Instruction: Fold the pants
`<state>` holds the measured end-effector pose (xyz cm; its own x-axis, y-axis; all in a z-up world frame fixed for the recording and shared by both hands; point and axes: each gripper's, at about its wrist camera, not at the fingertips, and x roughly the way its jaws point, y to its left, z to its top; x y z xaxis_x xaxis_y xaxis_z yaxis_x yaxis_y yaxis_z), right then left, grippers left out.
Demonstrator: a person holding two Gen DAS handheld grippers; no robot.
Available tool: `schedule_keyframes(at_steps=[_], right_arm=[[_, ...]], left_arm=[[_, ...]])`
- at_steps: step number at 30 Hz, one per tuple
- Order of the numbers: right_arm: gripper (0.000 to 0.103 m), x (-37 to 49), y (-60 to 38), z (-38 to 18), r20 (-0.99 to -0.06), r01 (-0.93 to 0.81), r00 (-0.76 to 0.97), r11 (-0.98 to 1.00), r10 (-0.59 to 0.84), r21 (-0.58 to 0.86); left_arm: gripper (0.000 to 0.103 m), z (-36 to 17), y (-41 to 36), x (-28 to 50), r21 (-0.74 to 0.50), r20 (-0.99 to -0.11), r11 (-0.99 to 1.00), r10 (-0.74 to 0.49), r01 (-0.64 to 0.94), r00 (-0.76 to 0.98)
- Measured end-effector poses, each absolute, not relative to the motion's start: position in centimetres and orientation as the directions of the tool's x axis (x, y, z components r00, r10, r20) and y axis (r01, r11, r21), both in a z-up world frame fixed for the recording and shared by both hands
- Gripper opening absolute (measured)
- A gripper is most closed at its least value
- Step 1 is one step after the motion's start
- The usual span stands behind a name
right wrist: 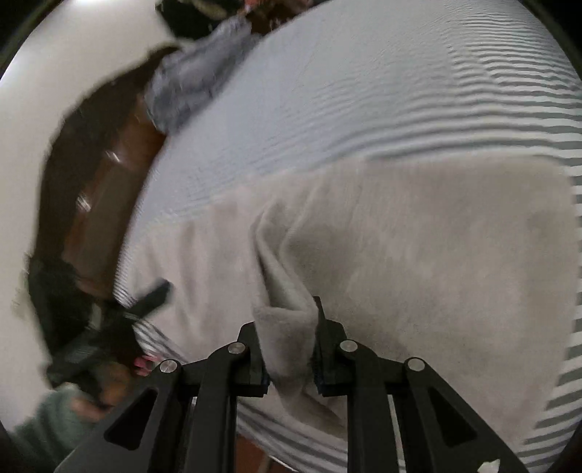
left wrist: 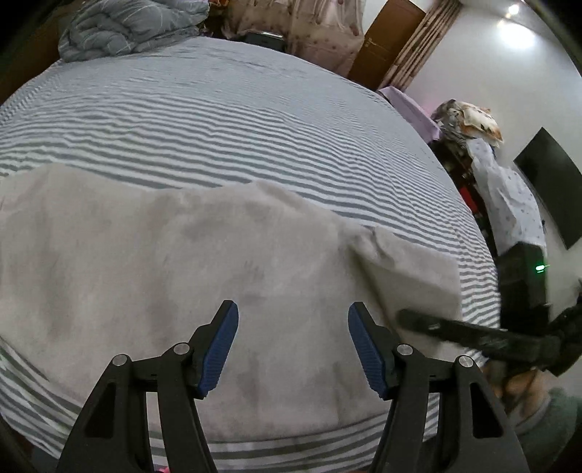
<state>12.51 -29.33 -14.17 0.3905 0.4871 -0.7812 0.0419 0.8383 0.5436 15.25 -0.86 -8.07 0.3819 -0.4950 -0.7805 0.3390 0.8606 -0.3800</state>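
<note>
Light grey fleece pants point(left wrist: 182, 254) lie spread across the near part of a bed with a grey-and-white striped sheet point(left wrist: 218, 109). My left gripper point(left wrist: 293, 309) hovers over the pants, open, its blue pads wide apart with nothing between them. To its right, my right gripper point(left wrist: 411, 320) shows as a blurred black finger over the edge of the pants. In the right wrist view, a raised fold of the pants point(right wrist: 436, 254) runs up between the fingers of my right gripper point(right wrist: 287, 320), which is shut on it. The left gripper point(right wrist: 152, 294) appears blurred at the left edge of the cloth.
A folded grey quilt point(left wrist: 127, 29) sits at the bed's far end. Piles of clothes point(left wrist: 509, 196), a dark screen point(left wrist: 553, 182) and a wooden door point(left wrist: 389, 40) stand along the right wall. A person's hand point(left wrist: 523, 385) holds the right gripper. Dark wooden furniture point(right wrist: 109, 189) flanks the bed.
</note>
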Motion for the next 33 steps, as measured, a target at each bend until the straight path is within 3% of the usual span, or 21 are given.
schedule_keyframes(at_steps=[4,6,14,20,29,33], right_arm=[[0.051,11.7,-28.3,-14.7,-0.772,0.036,0.399,0.833,0.495,0.553],[0.054,11.5,-27.8,-13.9,-0.771,0.04,0.406,0.833,0.491,0.552],[0.054,6.1,-26.1,-14.0,-0.742,0.048,0.401,0.796,0.538,0.604],[0.052,4.9,-26.3,-16.8,-0.697,0.121,0.415,0.723,0.585,0.68],[0.052,2.0,-35.4,-16.9,-0.674,0.297,0.565,0.644,0.476,0.705],[0.043,0.1,-38.6,-18.0,-0.63,0.351,0.611,0.55,0.48,0.758]], left_arm=[[0.065,-8.9,-1.1,15.2,-0.437,-0.77,0.828,-0.547,0.352,0.329],[0.065,-9.4,-1.1,15.6,-0.477,-0.765,0.812,-0.572,0.335,0.298],[0.07,-10.1,-1.4,16.5,-0.582,-0.72,0.747,-0.657,0.322,0.222],[0.071,-12.0,-3.9,16.5,-0.573,-0.76,0.754,-0.635,0.322,0.135],[0.073,-13.7,-8.3,16.9,-0.606,-0.766,0.744,-0.641,0.283,0.047],[0.076,-13.9,-9.9,17.3,-0.584,-0.783,0.763,-0.619,0.276,0.057]])
